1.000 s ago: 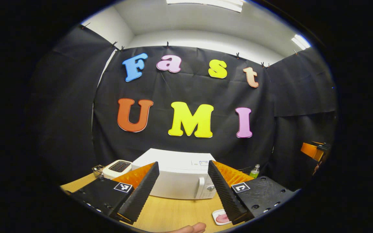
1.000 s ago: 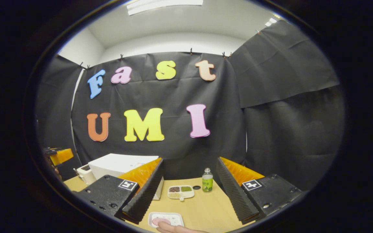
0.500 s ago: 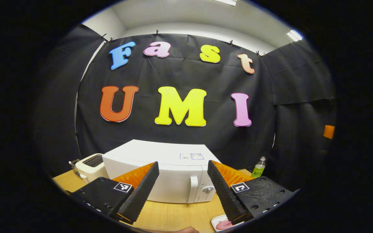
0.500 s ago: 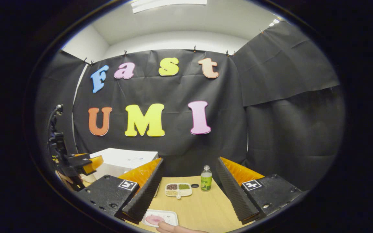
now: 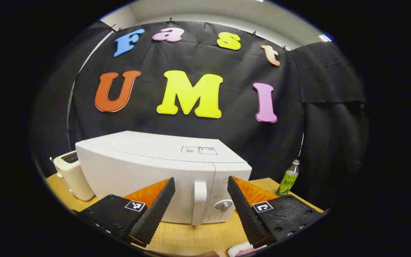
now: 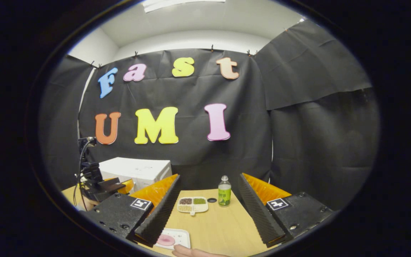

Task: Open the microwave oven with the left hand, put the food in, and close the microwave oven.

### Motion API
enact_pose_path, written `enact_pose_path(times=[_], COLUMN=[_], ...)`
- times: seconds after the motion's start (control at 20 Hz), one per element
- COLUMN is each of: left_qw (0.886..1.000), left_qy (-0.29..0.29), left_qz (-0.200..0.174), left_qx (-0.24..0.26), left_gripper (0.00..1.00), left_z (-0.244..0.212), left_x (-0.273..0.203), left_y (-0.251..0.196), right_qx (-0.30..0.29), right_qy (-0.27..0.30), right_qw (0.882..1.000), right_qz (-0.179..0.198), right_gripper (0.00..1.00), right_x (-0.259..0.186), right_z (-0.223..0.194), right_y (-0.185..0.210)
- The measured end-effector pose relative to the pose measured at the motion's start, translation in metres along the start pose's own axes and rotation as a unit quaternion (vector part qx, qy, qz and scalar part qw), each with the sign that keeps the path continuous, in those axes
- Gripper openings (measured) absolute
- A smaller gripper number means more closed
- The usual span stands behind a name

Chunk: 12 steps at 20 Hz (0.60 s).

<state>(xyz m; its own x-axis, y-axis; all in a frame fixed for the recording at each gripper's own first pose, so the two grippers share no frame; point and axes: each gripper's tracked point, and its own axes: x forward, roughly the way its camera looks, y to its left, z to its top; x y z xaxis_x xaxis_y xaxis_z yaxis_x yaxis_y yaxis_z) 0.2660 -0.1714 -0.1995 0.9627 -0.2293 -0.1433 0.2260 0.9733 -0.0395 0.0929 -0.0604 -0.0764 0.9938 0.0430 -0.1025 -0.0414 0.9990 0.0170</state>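
A white box-shaped microwave oven [image 5: 155,167] stands with its door closed on a light wooden surface [image 5: 191,237], its upright white door handle [image 5: 199,202] framed between the spread fingers of the left gripper [image 5: 200,208], which grasp nothing. A round control dial [image 5: 224,205] sits just right of the handle. At the oven's 9 o'clock in the left gripper view stands a cream toaster [image 5: 70,175]; at its 3 o'clock, near the black cloth wall, a clear plastic bottle with a green label [image 5: 288,178].

In the right gripper view, the right gripper [image 6: 209,210] hangs above the wooden surface with its fingers wide apart and empty. At 6 o'clock of that view lies a white rectangular tray [image 6: 175,237] holding a pink round piece of food [image 6: 165,240], with a person's fingertip [image 6: 191,252] at the tray's near edge. Farther out sit a small divided white dish [image 6: 192,205] of brown and green grains, a small dark bottle cap [image 6: 212,200] and the green-labelled bottle [image 6: 224,192]. The oven's white top [image 6: 137,168] shows at 9 o'clock, with the left gripper's black body [image 6: 98,184] in front of it.
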Motion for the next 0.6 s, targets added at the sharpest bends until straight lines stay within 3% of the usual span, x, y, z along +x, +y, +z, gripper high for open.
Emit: enact_pose_path(times=[0.1, 0.15, 0.2, 0.4, 0.6], left_qw=[1.0, 1.0, 1.0, 0.999, 0.997], left_qy=[0.008, 0.008, 0.008, 0.019, 0.014], left_qz=[0.003, 0.002, 0.008, 0.023, 0.048], left_qx=[0.017, 0.022, 0.029, 0.026, 0.062], left_gripper=[0.9, 0.76, 0.9, 0.87, 0.81], left_z=[-0.017, -0.023, -0.028, -0.046, -0.05], left_x=[0.011, 0.015, 0.019, 0.031, 0.035], left_y=[0.0, -0.001, 0.001, 0.008, 0.015], right_qx=[0.001, 0.003, 0.006, 0.009, 0.005], right_qy=[0.008, 0.01, 0.012, 0.024, 0.024], right_qw=[1.0, 1.0, 1.0, 1.0, 1.0], right_qz=[0.001, 0.001, 0.002, 0.009, 0.01], right_gripper=[0.96, 1.0, 1.0, 1.0, 0.96], right_x=[0.004, 0.005, 0.005, 0.009, 0.012], right_z=[-0.01, -0.014, -0.019, -0.038, -0.045], right_y=[-0.002, -0.002, -0.004, -0.005, -0.006])
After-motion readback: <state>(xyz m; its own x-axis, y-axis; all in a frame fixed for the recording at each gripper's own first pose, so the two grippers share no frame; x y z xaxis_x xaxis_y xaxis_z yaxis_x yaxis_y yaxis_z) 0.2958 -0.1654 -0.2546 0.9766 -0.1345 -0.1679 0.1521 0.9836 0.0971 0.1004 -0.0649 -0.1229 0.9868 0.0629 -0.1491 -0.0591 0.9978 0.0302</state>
